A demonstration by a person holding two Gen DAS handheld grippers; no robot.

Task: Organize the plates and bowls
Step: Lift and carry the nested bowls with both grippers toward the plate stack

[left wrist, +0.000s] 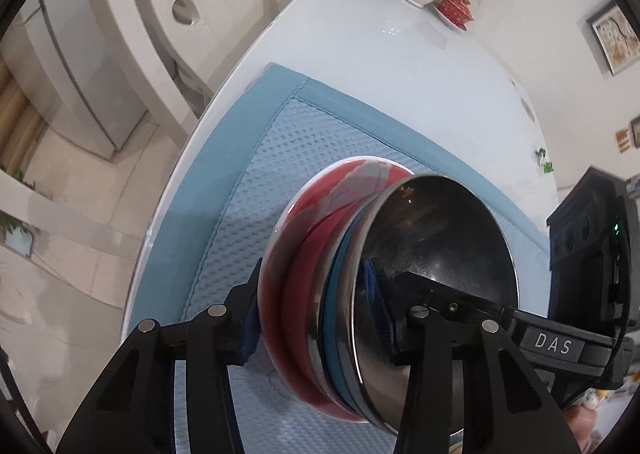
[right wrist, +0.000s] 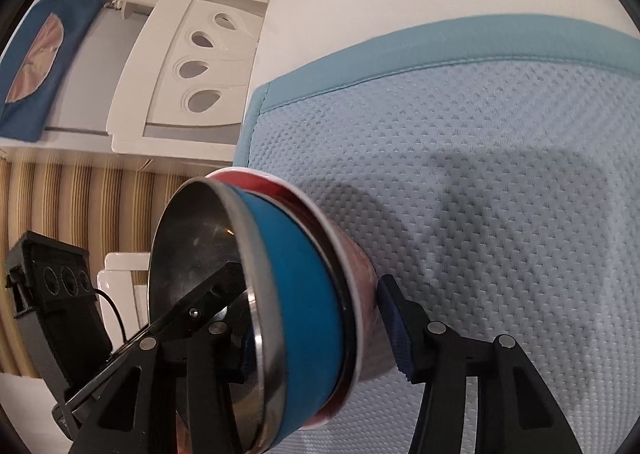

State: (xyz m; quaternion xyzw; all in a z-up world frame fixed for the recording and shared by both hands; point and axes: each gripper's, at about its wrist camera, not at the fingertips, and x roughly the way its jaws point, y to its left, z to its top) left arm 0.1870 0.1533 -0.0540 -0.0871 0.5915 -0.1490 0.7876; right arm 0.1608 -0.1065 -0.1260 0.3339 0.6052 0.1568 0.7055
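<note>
Black fingers of the left gripper [left wrist: 316, 318] straddle the nested stack, one pad outside the red bowl [left wrist: 298, 254], the other inside the steel bowl [left wrist: 436, 250]; the jaws stand partly closed and seem to pinch both walls. That stack sits on the blue mat [left wrist: 248, 190] near the white table's [left wrist: 380, 66] edge. At the opposite rim, the right gripper [right wrist: 316, 330] reaches one finger into the steel bowl, while its outer pad [right wrist: 394, 328] looks a hair clear of the red wall, though blur hides contact. Both bowls are empty; the blue-sided steel one nests in the red.
</note>
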